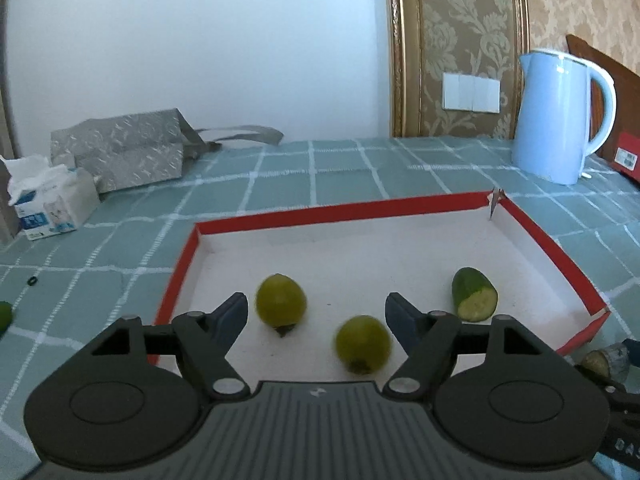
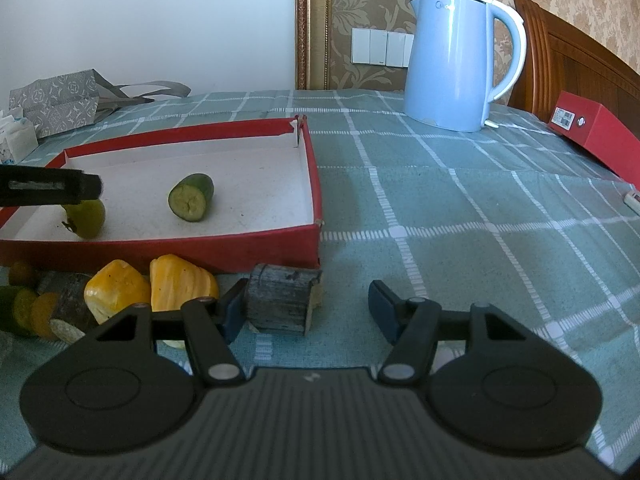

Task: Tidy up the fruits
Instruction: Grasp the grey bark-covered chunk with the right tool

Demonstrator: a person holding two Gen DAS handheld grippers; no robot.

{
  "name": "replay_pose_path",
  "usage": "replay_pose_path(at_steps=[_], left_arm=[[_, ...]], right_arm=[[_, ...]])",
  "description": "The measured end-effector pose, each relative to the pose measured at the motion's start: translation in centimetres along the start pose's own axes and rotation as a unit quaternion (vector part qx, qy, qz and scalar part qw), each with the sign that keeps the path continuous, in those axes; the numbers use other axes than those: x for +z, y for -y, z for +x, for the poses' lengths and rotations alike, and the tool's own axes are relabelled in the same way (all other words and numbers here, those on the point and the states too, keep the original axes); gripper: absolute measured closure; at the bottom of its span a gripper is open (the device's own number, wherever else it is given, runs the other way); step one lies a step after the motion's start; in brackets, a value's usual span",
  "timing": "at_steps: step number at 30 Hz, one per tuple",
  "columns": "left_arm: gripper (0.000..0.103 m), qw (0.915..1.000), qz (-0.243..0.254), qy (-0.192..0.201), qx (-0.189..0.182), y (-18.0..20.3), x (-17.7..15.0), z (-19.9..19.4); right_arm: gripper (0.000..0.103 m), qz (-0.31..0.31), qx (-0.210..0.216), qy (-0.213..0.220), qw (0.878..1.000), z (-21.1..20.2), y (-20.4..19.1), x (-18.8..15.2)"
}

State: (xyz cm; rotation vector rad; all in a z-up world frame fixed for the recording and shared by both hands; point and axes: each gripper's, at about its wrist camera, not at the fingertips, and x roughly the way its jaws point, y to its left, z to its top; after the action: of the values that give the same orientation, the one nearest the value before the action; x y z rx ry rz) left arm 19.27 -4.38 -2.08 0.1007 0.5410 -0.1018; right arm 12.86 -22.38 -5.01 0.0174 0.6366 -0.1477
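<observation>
A shallow red box with a white floor (image 1: pixel 320 212) lies on the checked tablecloth. In it are two green round fruits (image 1: pixel 281 300) (image 1: pixel 363 345) and a cut cucumber piece (image 1: pixel 474 294). My left gripper (image 1: pixel 316 316) is open above the box's near part, with the nearer fruit between its fingers but not gripped. My right gripper (image 2: pixel 306 308) is open and empty on the cloth in front of the box (image 2: pixel 200 252). A grey cut log-like piece (image 2: pixel 282 304) lies by its left finger. Two yellow jackfruit pieces (image 2: pixel 116 292) (image 2: pixel 182 286) lie to the left.
A light blue kettle (image 2: pixel 456 56) stands at the back right, a red box (image 2: pixel 592 132) beyond it. A tissue box (image 1: pixel 52 208) and a grey paper bag (image 1: pixel 120 152) stand at the back left. Orange and green fruit pieces (image 2: pixel 28 308) lie by the jackfruit.
</observation>
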Motion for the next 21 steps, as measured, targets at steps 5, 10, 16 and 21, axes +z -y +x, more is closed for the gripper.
replay_pose_path(at_steps=[5,10,16,21], left_arm=[[0.027,0.9995,-0.017,0.024,0.003,-1.9,-1.4,-3.4],[0.024,0.9976,-0.053,0.04,0.02,-4.8,-4.3,-5.9],[0.024,0.9956,-0.08,0.023,0.041,-8.3,-7.1,-5.9],[0.024,0.9887,-0.145,0.011,0.039,-11.0,-7.1,-5.5]], right_arm=[[0.042,0.0,0.0,0.0,1.0,0.0,0.0,0.0],[0.042,-0.001,0.0,0.0,1.0,0.0,0.0,0.0],[0.052,-0.012,0.005,0.004,1.0,-0.1,-0.4,0.0],[0.064,-0.018,0.011,0.006,1.0,-0.3,-0.7,-0.1]])
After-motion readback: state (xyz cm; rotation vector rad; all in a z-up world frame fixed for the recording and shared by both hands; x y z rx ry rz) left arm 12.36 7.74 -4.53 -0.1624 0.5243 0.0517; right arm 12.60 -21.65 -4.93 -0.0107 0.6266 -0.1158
